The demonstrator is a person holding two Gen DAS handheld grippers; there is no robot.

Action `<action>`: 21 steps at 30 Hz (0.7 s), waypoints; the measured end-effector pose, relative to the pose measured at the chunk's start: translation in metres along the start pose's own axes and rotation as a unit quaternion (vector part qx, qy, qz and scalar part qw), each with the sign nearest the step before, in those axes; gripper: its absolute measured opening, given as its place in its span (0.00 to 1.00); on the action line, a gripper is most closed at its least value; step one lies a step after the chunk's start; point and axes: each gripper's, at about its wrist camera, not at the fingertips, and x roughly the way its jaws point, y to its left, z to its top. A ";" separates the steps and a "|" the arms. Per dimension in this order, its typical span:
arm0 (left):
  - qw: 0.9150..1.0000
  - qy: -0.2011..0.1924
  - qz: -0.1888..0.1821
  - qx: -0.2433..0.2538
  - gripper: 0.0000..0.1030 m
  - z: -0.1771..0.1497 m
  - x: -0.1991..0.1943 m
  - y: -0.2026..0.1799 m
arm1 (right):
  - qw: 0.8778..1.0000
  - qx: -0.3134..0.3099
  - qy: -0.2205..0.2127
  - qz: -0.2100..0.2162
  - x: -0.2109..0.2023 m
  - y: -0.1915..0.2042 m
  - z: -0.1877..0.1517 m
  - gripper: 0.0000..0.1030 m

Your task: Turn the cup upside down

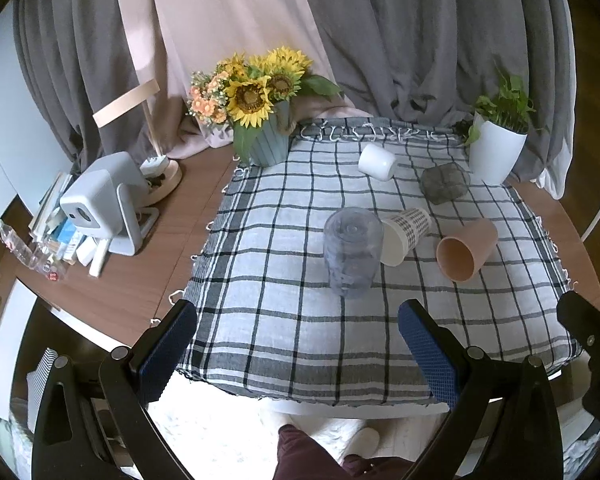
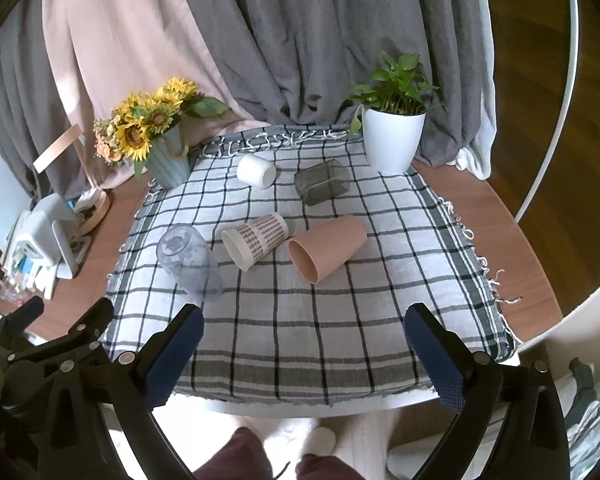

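Several cups sit on a checked cloth (image 1: 284, 320) (image 2: 300, 320). A clear bluish plastic cup (image 1: 352, 252) (image 2: 190, 256) stands upside down, base up. A patterned paper cup (image 1: 406, 234) (image 2: 256, 240), a pink cup (image 1: 466, 248) (image 2: 326, 248), a white cup (image 1: 377, 162) (image 2: 257, 171) and a dark glass (image 1: 445, 182) (image 2: 322, 186) lie on their sides. My left gripper (image 1: 296, 344) is open and empty, near the cloth's front edge, short of the clear cup. My right gripper (image 2: 304, 348) is open and empty, near the front edge.
A sunflower vase (image 1: 260, 120) (image 2: 160, 144) stands at the cloth's back left, a white plant pot (image 1: 496, 148) (image 2: 392, 140) at the back right. A white device (image 1: 100, 204) and clutter lie on the wooden table to the left. Curtains hang behind.
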 end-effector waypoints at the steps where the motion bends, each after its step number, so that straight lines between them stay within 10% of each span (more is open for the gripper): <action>1: 1.000 0.000 -0.002 -0.001 1.00 0.000 0.000 0.000 | 1.000 -0.001 0.001 0.000 0.000 0.001 0.000 0.98; 21: 1.000 -0.002 -0.004 0.000 1.00 0.004 0.000 -0.001 | 1.000 -0.001 0.008 0.007 0.004 0.006 0.003 0.98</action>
